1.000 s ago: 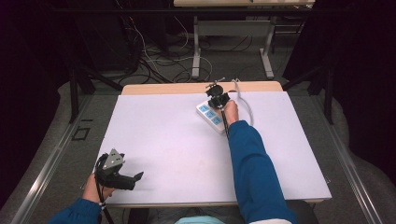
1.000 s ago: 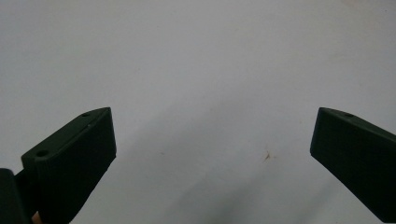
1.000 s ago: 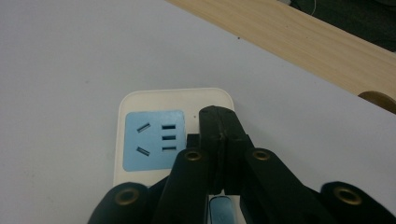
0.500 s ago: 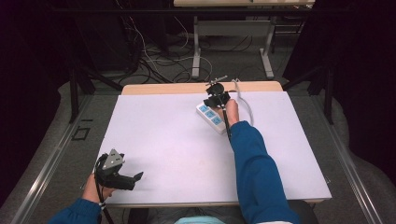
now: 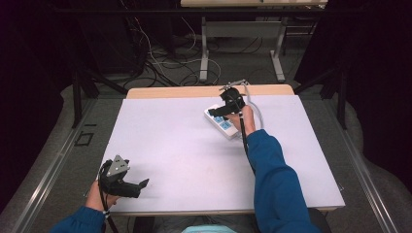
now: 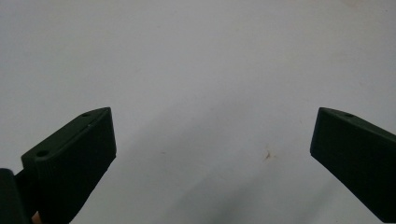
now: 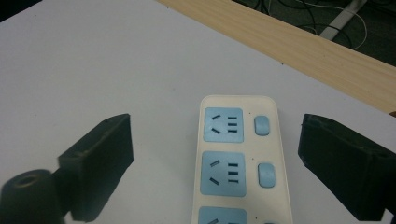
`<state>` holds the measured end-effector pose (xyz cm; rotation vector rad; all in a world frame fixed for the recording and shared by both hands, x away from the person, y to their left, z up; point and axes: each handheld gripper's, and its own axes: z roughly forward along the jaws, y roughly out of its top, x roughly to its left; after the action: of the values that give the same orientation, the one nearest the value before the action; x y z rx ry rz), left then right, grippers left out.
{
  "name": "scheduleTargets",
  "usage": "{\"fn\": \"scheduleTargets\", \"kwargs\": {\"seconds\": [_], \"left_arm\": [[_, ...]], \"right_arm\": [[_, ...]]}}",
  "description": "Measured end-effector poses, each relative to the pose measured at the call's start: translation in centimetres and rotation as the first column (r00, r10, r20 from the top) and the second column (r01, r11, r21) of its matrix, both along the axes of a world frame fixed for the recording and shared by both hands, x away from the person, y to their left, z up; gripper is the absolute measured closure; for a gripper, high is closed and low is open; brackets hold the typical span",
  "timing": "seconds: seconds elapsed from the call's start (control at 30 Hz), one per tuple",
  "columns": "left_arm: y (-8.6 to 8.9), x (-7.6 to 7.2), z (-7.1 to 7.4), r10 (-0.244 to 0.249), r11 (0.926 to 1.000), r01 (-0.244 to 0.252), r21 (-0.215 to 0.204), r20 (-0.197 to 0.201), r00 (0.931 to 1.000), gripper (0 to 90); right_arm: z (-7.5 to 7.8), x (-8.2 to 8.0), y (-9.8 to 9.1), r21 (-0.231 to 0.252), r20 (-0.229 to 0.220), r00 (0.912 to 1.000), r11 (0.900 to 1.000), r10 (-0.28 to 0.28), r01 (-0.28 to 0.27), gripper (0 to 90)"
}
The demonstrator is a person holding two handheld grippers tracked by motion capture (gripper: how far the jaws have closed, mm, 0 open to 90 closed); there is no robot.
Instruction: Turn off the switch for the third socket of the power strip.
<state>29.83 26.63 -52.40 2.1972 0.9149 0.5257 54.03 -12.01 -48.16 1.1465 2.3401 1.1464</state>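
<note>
A white power strip (image 5: 222,122) with blue sockets (image 7: 223,124) and blue switches lies flat at the far middle of the white table (image 5: 184,145). My right gripper (image 5: 219,111) hovers just above the strip's far end. Its jaws have just been opening and now stand wide apart. In the right gripper view (image 7: 215,125) the strip (image 7: 239,161) lies below and between the jaws, touched by neither. My left gripper (image 5: 142,186) rests near the front left edge, open, with only bare table between its jaws (image 6: 212,115).
A white cable (image 5: 256,110) runs from the strip past the right hand toward the far edge. A wooden band (image 5: 184,91) borders the table's far side. Beyond it are table legs and loose cables on the floor. A small brown speck (image 6: 267,155) marks the table surface.
The right gripper has lifted slightly over the power strip's far end. The left gripper has stayed where it was.
</note>
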Motion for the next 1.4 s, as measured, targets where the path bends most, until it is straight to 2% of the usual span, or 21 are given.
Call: {"fn": "scheduleTargets", "kwargs": {"seconds": [0.2,0.47,1.0,1.17,1.4], "left_arm": [[0.0,-0.1,0.0,0.000,1.0000,0.000,0.002,0.001,1.0000,0.4],[-0.1,-0.1,0.0,0.008,1.0000,-0.008,0.002,0.007,0.9999,0.4],[-0.1,-0.1,0.0,0.007,1.0000,-0.007,0.002,0.006,1.0000,0.4],[0.0,-0.2,0.0,0.011,0.9999,-0.011,-0.002,0.012,0.9999,0.4],[0.0,-0.2,0.1,0.010,0.9999,-0.010,0.001,0.009,0.9999,0.4]], "right_arm": [[0.5,-1.3,-0.6,-0.001,-0.002,0.9992,0.9992,0.039,-0.039,0.0],[1.0,-3.1,-1.2,0.008,0.034,0.9957,0.9962,0.086,-0.086,0.0],[1.6,-5.7,-3.6,0.042,0.052,0.9949,0.9951,0.087,-0.089,0.0],[1.7,-6.6,-4.2,0.027,0.074,0.9940,0.9962,0.080,-0.083,0.0],[1.8,-7.9,-4.7,0.016,0.079,0.9935,0.9963,0.083,-0.084,0.0]]}}
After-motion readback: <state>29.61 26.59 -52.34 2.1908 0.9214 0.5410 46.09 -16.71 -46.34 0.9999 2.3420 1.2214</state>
